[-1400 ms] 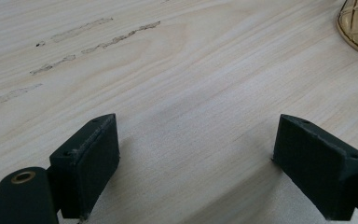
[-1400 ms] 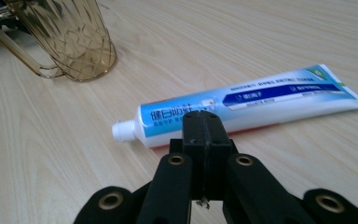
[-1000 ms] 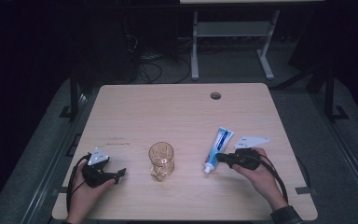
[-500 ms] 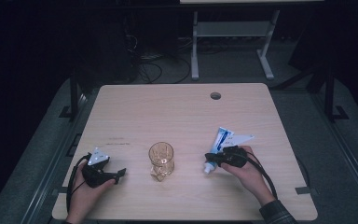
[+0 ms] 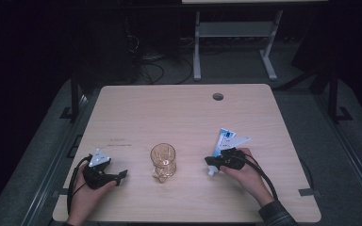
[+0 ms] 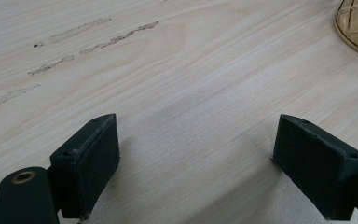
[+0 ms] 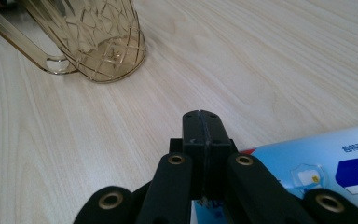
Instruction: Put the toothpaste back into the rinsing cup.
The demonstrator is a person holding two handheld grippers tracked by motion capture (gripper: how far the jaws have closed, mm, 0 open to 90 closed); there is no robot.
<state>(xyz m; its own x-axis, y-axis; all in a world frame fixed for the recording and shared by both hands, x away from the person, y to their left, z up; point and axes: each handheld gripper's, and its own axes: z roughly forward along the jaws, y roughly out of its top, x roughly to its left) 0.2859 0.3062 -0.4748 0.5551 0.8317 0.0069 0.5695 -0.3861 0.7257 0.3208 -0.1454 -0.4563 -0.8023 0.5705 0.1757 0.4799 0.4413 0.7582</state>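
A light wooden table carries an amber glass mug and a toothpaste tube.

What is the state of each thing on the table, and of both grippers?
Toothpaste tube: lying flat, cap on, under the right gripper.
Amber cup: upright, empty.
Left gripper: open, resting on the table.
Right gripper: shut, pads pressed together, nothing between them.

Amber cup between grippers; table beyond bare.
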